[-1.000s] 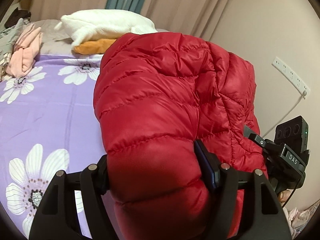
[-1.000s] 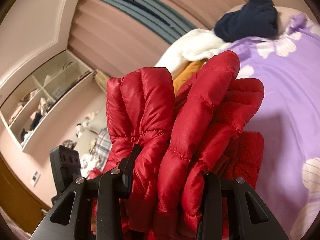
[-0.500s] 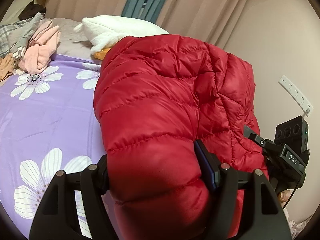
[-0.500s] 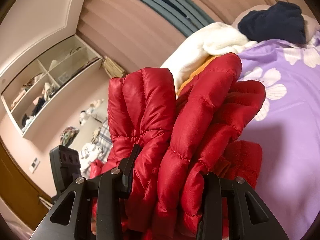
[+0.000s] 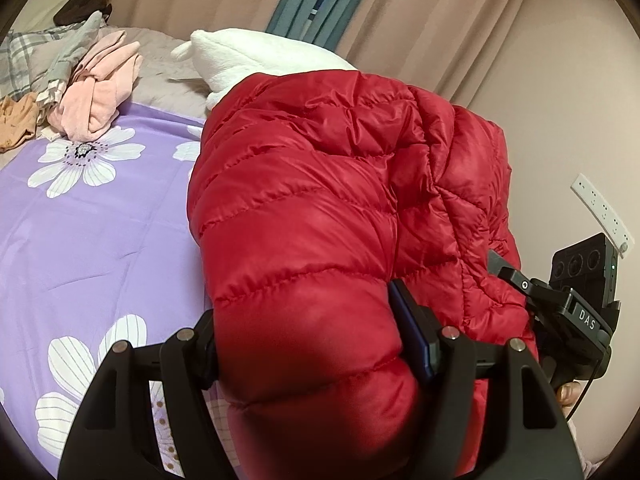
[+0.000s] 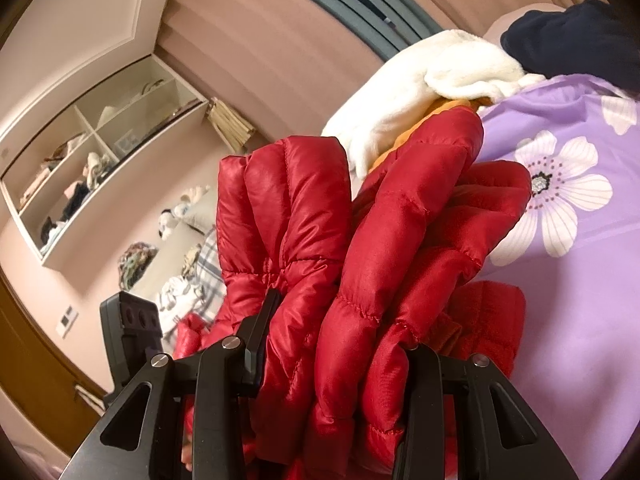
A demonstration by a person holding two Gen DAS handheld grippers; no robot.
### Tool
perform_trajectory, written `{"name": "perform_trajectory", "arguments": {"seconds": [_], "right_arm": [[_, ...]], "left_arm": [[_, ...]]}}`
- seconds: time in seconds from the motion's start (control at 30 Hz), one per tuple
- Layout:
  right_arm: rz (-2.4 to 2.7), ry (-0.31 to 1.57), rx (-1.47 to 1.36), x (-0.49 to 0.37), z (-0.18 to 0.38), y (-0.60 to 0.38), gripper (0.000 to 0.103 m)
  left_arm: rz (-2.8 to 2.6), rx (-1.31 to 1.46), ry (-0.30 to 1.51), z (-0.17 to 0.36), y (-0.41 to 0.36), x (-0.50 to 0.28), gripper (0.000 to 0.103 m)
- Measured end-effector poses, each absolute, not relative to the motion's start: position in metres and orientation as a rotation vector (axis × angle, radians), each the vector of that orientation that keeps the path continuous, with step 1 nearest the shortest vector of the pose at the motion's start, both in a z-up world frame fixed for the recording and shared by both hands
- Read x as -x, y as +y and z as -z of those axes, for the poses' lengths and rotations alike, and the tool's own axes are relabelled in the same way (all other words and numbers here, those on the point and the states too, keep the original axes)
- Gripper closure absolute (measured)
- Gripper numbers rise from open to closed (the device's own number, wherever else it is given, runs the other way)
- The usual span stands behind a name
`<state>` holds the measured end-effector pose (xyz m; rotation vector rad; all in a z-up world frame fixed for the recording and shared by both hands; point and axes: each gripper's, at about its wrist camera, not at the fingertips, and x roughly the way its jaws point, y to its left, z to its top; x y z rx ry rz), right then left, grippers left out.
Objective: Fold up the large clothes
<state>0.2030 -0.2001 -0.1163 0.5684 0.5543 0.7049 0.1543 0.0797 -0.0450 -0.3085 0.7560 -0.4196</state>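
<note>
A puffy red down jacket [image 5: 320, 208] hangs bunched above the purple flowered bedspread [image 5: 92, 232]. My left gripper [image 5: 312, 344] is shut on a thick quilted roll of it, which hides the pads. At the right of the left wrist view the other gripper's black body shows behind the jacket. In the right wrist view my right gripper [image 6: 336, 340] is shut on several folded layers of the same red jacket [image 6: 360, 240], which stand up between its fingers over the bed [image 6: 580, 280].
A white fleece [image 5: 256, 60] and an orange garment [image 6: 404, 140] lie at the bed's far end. Pink and plaid clothes [image 5: 96, 84] are heaped at far left. A dark navy garment [image 6: 580, 36] lies beyond. Curtains, wall shelves [image 6: 92, 160] and a power strip [image 5: 600, 208] line the walls.
Both grippers have carried the jacket sideways across the bed, keeping their grips. The clothes pile and white fleece have shifted right in the left wrist view; more of the flowered bedspread shows in the right one.
</note>
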Motion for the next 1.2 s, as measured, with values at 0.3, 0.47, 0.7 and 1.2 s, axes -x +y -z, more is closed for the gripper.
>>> {"name": "perform_trajectory", "arguments": {"seconds": [0.3, 0.47, 0.7, 1.2], "right_arm": [[-0.684, 0.589, -0.527, -0.211, 0.115, -0.184, 0.063], [-0.670, 0.643, -0.528, -0.216, 0.127, -0.173, 0.063], [-0.655, 0.707, -0.549, -0.216, 0.145, -0.161, 0.063], [-0.537, 0.837, -0.666, -0.215, 0.185, -0.173, 0.046]], "left_arm": [[0.402, 0.350, 0.782, 0.064, 0.090, -0.174, 0.033], [0.377, 0.376, 0.834, 0.085, 0.099, -0.182, 0.032], [0.346, 0.394, 0.889, 0.109, 0.110, -0.183, 0.032], [0.302, 0.314, 0.940, 0.127, 0.107, -0.178, 0.020]]}}
